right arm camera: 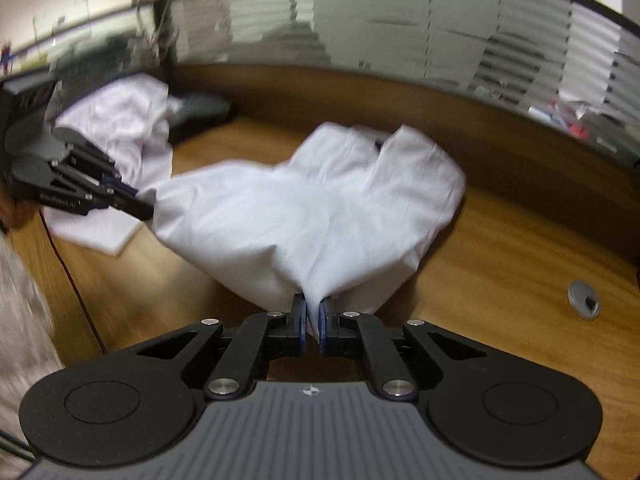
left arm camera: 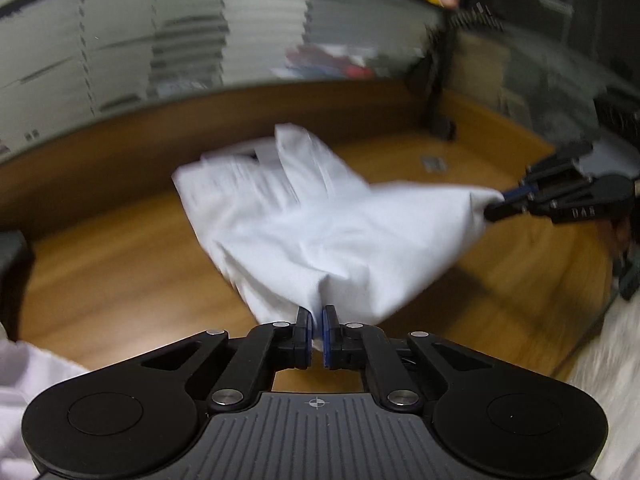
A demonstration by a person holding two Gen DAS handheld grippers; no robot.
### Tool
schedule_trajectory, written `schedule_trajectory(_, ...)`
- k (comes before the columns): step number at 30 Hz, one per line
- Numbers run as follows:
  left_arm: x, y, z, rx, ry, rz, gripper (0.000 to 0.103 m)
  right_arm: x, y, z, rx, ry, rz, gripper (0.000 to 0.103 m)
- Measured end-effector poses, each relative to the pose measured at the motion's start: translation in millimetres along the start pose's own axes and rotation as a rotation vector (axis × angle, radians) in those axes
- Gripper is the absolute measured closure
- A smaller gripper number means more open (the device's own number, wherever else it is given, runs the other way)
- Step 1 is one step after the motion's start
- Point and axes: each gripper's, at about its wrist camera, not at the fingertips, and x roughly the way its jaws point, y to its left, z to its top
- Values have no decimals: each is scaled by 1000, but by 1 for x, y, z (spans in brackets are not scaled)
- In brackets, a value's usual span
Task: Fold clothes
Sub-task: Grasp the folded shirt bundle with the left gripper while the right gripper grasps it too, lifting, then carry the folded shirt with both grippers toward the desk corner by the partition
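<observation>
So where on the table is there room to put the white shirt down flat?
Bare wood lies on the table between the held white shirt and the round grey cable cap, and below the shirt near the right gripper. It is crowded by the left gripper, where a heap of white clothes lies.

Each handheld tool is matt black: the left gripper (left arm camera: 317, 320) and the right gripper (right arm camera: 313, 312) both show two rounded lobes with a faint inset circle, angled linkage arms pinned by silver screw heads, and a ribbed grey centre plate bearing a small white crosshair mark. The fingers (left arm camera: 330, 330) carry dark blue pads on their inner faces. Seen side-on, the housings bear pale lettering too blurred to read.
</observation>
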Motion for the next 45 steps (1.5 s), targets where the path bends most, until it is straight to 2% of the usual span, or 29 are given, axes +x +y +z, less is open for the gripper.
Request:
schedule_trajectory(6, 8, 39, 55, -152, -120, 19, 96, 2, -32, 57, 85, -117, 8, 97)
schedule_trajectory(9, 25, 68, 83, -229, -153, 35, 96, 14, -54, 86, 150, -166, -6, 97)
schedule_trajectory(15, 83, 112, 135, -334, -145, 88, 95, 63, -97, 144, 237, -182, -80, 96)
schedule_trajectory(21, 155, 145, 164, -328, -85, 162, 93, 135, -145, 187, 273, -115, -170, 90)
schedule_trajectory(27, 218, 162, 165, -329, 10, 264, 88, 210, -182, 196, 268, -18, -218, 88)
schedule_trajectory(30, 234, 170, 161, -335, 33, 273, 87, 241, -190, 193, 239, 29, -242, 86)
schedule_trajectory(32, 231, 176, 158, -362, 26, 260, 82, 254, -194, 192, 223, 53, -250, 84)
schedule_trajectory(33, 227, 179, 158, -382, 20, 251, 75, 257, -195, 193, 216, 58, -254, 82)
schedule_trajectory(34, 223, 182, 156, -402, 11, 242, 62, 257, -196, 195, 215, 58, -260, 79)
schedule_trajectory(36, 203, 187, 154, -449, -38, 217, 45, 251, -197, 199, 218, 49, -273, 67)
schedule_trajectory(40, 161, 187, 132, -503, -109, 122, 38, 227, -191, 207, 209, 16, -292, 42)
schedule_trajectory(43, 146, 178, 106, -518, -99, 55, 31, 205, -182, 205, 208, -4, -281, 31)
schedule_trajectory(45, 149, 171, 87, -524, -60, 28, 29, 191, -172, 199, 228, -12, -276, 27)
